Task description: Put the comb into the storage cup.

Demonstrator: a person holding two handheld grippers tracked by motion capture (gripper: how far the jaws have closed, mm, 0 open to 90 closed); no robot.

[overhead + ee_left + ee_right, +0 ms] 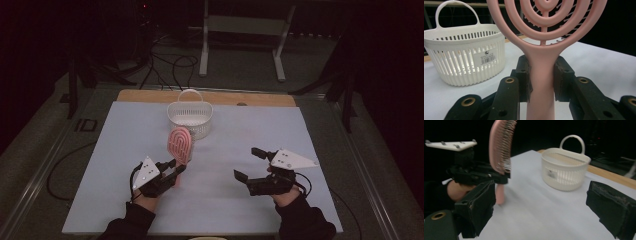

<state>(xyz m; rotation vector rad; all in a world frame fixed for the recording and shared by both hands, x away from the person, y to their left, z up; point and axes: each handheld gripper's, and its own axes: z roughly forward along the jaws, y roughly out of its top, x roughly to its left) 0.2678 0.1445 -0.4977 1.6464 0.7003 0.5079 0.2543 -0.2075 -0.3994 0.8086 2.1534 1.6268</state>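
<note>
Two tools in my hands, one brush, one basket, one table.

Item one: my left tool (176,167), at the near left of the table (240,150). Its jaws are clamped on the handle of a pink hairbrush (180,143). In the left gripper view the pads (524,75) press the handle from both sides, just below the spot where it widens into the round head.

Item two: the hairbrush (544,50) itself. It stands upright, head up, with ring-shaped ribs across the open head. In the right gripper view the hairbrush (500,150) shows side-on, bristles pointing toward the basket side, and the lower end of the handle reaches down to the table or very close to it; I cannot tell whether it touches.

Item three: my right tool (248,163), at the near right of the table, well apart from the left one. Its jaws stand wide apart with nothing between them. In the right gripper view the two padded jaws sit at the picture's lower corners with bare table between.

Item four: a white slatted basket (190,116) with a hoop handle, at the far middle of the table, just beyond the brush head. A label shows on its wall (485,58).

Item five: the table, under a pale sheet, with a wooden strip along its far edge.
</note>
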